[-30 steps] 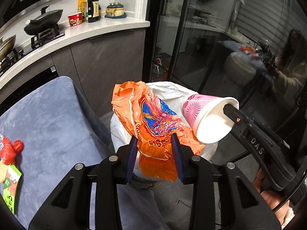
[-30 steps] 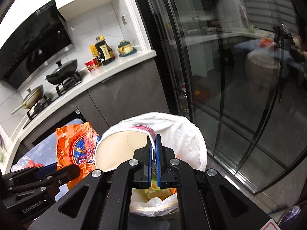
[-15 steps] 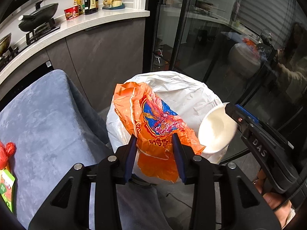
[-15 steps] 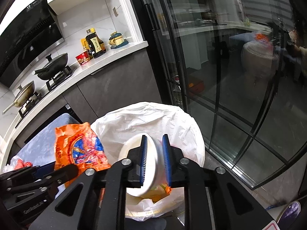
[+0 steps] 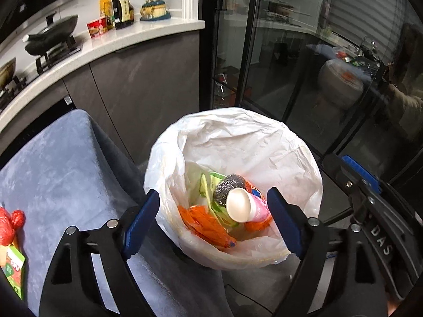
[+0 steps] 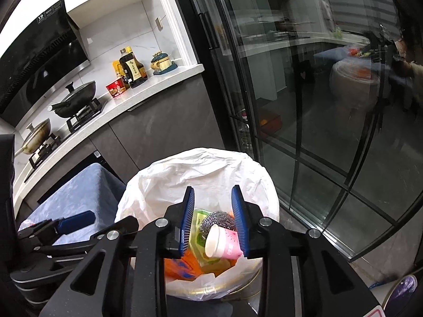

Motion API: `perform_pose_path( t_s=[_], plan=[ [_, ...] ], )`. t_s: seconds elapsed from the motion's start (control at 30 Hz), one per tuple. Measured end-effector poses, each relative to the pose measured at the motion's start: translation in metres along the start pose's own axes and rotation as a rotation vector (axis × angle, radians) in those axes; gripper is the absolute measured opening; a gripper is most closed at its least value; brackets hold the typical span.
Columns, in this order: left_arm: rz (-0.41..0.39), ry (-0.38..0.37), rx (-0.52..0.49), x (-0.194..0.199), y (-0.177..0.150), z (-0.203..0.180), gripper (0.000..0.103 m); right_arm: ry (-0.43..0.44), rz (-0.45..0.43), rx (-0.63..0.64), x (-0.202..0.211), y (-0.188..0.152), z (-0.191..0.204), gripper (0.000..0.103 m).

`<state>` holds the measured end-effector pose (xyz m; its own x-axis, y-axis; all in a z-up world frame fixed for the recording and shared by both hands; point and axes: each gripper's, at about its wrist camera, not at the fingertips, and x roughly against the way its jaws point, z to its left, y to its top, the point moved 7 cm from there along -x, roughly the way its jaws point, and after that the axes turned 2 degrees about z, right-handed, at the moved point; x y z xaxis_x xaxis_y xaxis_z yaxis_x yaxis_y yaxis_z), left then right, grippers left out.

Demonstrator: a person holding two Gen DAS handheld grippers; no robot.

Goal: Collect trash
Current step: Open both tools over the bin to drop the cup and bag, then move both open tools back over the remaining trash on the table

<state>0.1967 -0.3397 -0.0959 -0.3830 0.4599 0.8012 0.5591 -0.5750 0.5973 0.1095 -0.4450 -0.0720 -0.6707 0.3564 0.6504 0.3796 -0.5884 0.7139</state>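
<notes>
The left tongs [image 5: 212, 220] are opening wide above the white-lined trash bin [image 5: 288, 142] and nothing is between their blue pads; the right tongs [image 6: 215, 220] are opening too, less wide, and they are also empty. The trash is in the bin: a pink paper cup [image 5: 244, 206] lies on its side on top, its white mouth turned up toward the cameras, beside a steel-wool scrubber [image 5: 227, 183], with a crumpled orange snack bag [image 5: 205, 223] and a green packet [image 5: 208, 185] under and around them. More trash waits on the grey cloth-covered tabletop [image 5: 63, 163] at the left: a red knotted plastic bag [image 5: 9, 224] and, touching it, a green and red carton [image 5: 13, 272]. I judge both as very light. The red bag is soft and slippery film, so the best hold is probably on the knot or on a gathered fold, where the pads can bite. The carton looks stiff but thin; it can be crushed, so a pinch across its flat faces near one edge seems safer than on the corners. About writing, the side of the right tongs shows the letters "DAS" [image 5: 380, 240] in the left wrist view. The range hood [image 6: 45, 58] has a badge with "19" on it. The dark bottle [image 6: 132, 68] on the kitchen counter [image 6: 148, 92] carries a label, and the carton has print, but both are too small to read.
</notes>
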Motion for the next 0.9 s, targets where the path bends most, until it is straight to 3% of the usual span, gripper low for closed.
perform_pose_path(
  t_s=[0.47,0.9],
  plan=[
    [-0.060,0.060,0.089,0.034,0.003,0.033,0.090,0.047,-0.024,0.008,0.023,0.004,0.024,0.038],
    [-0.099,0.151,0.229,0.081,-0.025,0.108,0.092,0.175,0.000,0.115,0.053,-0.014,0.106,0.044]
  ],
)
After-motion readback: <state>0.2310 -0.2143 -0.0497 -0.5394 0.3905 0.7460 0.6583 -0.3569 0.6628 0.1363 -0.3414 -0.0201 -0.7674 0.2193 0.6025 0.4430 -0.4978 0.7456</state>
